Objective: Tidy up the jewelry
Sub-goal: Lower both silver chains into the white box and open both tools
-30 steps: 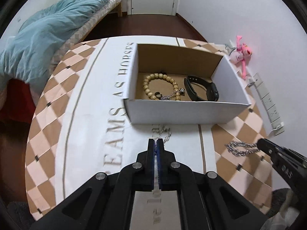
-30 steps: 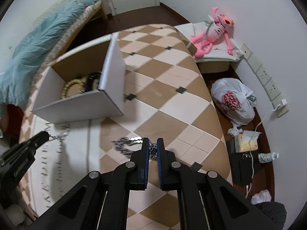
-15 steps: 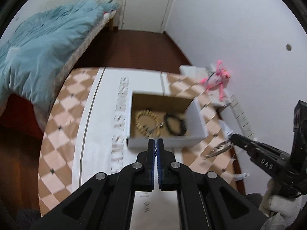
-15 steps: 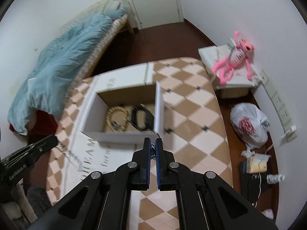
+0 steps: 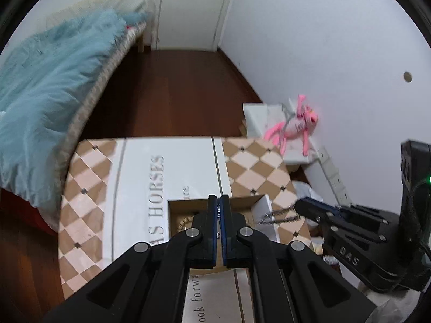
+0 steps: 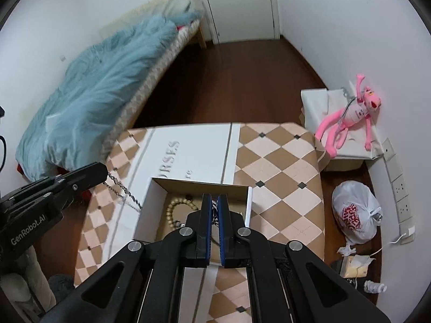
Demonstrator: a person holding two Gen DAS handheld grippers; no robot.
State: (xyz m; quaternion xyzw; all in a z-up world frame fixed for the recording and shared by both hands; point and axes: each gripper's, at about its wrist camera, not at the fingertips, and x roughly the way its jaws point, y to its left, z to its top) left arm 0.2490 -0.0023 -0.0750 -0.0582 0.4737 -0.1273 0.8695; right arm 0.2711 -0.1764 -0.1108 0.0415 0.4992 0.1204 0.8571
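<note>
My left gripper (image 5: 218, 200) is shut on a thin silver chain (image 6: 121, 191), which dangles from its tip (image 6: 103, 172) in the right wrist view, left of the box. My right gripper (image 6: 214, 199) is shut on a thicker silver chain (image 5: 280, 216), which hangs from its tip (image 5: 299, 205) in the left wrist view. Both grippers are held high above the open cardboard box (image 6: 144, 215), seen also as the box (image 5: 262, 207) on the table. A beaded bracelet (image 6: 175, 207) lies inside it. My own fingers hide the rest of the box floor.
The table carries a checked cloth (image 6: 280, 161) with a white lettered runner (image 5: 140, 177). A bed with a blue blanket (image 6: 102, 88) stands to the left. At right are a pink plush toy (image 6: 347, 118) on a white stand, a plastic bag (image 6: 355, 212) and wall sockets (image 6: 401, 188).
Both grippers have risen well above the table, each lifting its chain off the cloth. They now hang over the box, which looks smaller and sits lower in both views.
</note>
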